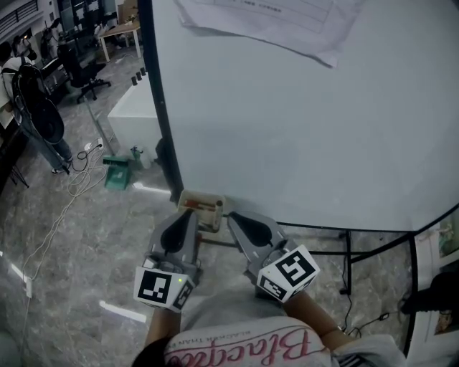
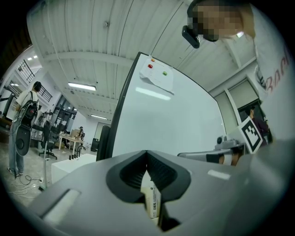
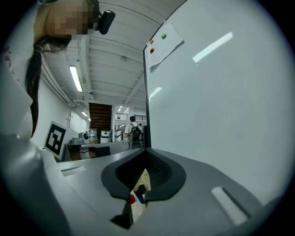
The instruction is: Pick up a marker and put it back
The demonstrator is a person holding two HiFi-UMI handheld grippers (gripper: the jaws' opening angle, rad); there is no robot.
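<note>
A small cardboard marker box hangs at the lower left corner of the whiteboard. My left gripper points at it from just below, jaws together, with the box's printed white side showing through the hollow behind its tips. My right gripper sits just right of the box, its jaws also shut with nothing between them. Past it, red and blue marker caps show in the box. Neither gripper holds a marker.
A sheet of paper is pinned to the top of the whiteboard. On the floor to the left stand a white cabinet, a green object and loose cables. A person with a backpack and an office chair are farther left.
</note>
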